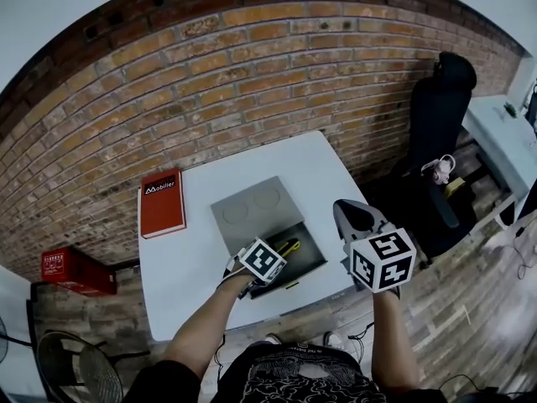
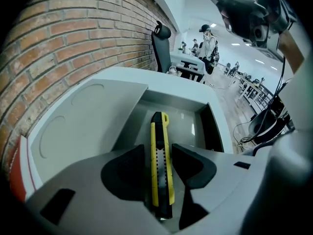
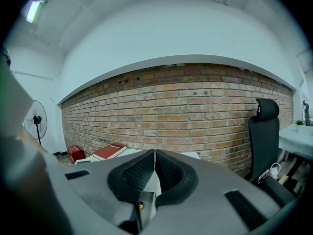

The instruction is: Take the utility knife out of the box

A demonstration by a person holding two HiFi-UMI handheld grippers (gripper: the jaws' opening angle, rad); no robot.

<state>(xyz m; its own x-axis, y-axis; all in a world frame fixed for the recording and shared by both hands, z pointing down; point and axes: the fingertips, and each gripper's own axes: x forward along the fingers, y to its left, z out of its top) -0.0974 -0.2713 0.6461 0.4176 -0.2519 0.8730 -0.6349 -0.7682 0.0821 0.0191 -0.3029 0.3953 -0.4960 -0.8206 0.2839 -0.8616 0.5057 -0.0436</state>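
Note:
A yellow and black utility knife (image 1: 289, 247) lies in the open grey box (image 1: 315, 257) on the white table (image 1: 180, 263); the box's lid (image 1: 250, 206) is folded back flat. My left gripper (image 1: 267, 263) points steeply down into the box. In the left gripper view the knife (image 2: 160, 165) lies lengthwise between its black pads (image 2: 128, 168), the jaws standing wide, with a thin gap on each side. My right gripper (image 1: 351, 211) hovers off the table's right front corner, above it. Its pads (image 3: 168, 173) meet with nothing between them.
A red book (image 1: 162, 202) lies at the table's left. A black office chair (image 1: 440, 116) stands to the right beside another white desk (image 1: 503, 141). A red box (image 1: 75, 271) and a fan (image 1: 80, 368) are on the floor at left. A brick wall runs behind.

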